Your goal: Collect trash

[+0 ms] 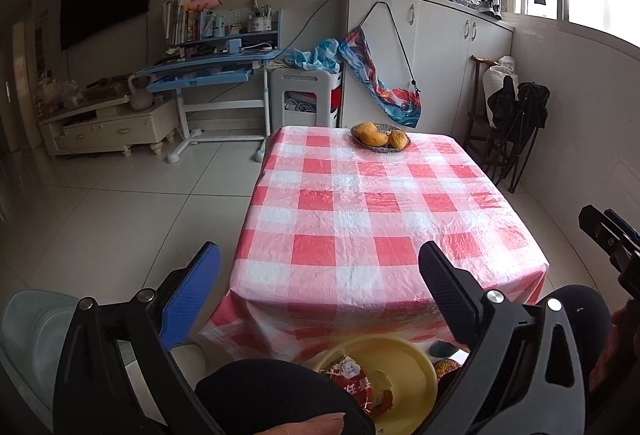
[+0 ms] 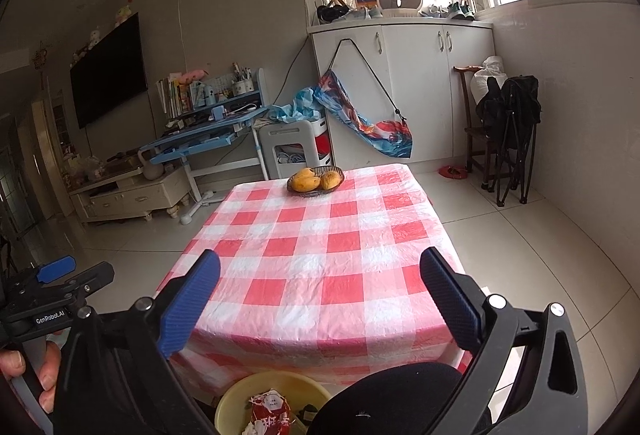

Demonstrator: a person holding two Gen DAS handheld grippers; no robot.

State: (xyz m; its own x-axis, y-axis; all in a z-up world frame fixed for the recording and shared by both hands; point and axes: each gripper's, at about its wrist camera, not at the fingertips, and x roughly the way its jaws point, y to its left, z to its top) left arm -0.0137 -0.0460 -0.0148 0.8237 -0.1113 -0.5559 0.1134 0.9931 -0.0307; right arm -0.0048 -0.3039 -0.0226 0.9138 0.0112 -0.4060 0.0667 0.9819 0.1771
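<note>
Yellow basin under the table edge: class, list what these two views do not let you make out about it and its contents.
- Yellow basin, left wrist view: near rim hidden by a dark knee and the left gripper.
- Same basin, right wrist view: lower part cut off by the frame edge.
- Red wrapper: print cropped and crumpled, unreadable.
- Small items beside the basin: mostly hidden by the gripper's finger, unidentifiable.
</note>
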